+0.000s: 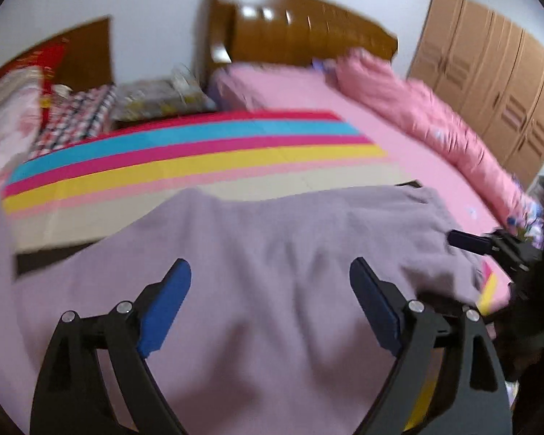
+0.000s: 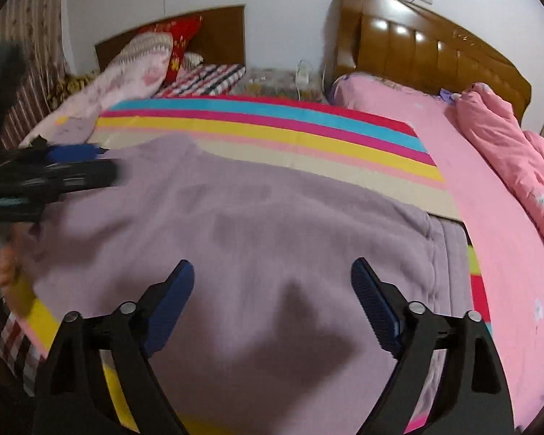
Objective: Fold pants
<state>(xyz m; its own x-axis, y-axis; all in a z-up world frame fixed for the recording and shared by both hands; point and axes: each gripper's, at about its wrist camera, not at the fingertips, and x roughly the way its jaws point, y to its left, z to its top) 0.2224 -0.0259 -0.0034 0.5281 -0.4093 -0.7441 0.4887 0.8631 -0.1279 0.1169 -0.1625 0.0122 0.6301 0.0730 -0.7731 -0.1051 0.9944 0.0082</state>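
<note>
I see both my left hand-held gripper (image 1: 270, 302) and right hand-held gripper (image 2: 272, 302) spread apart, empty, above the soft mauve fleece pants (image 2: 235, 224) on the striped bed (image 2: 272, 127).

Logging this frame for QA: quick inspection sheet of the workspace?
Surface: striped sheet laid over a bed with pink bedding.
Job's things: mauve pants lying flat on the sheet, some creases.
Clutter: pink quilt bunched along the far side; pillows on the neighbouring bed.
Grippers: left tongs and right tongs both open above the pants, nothing between them.
Cables: thin white cord by the bedside stand.
Surroundings: wooden headboard, white wall, wardrobe.
</note>
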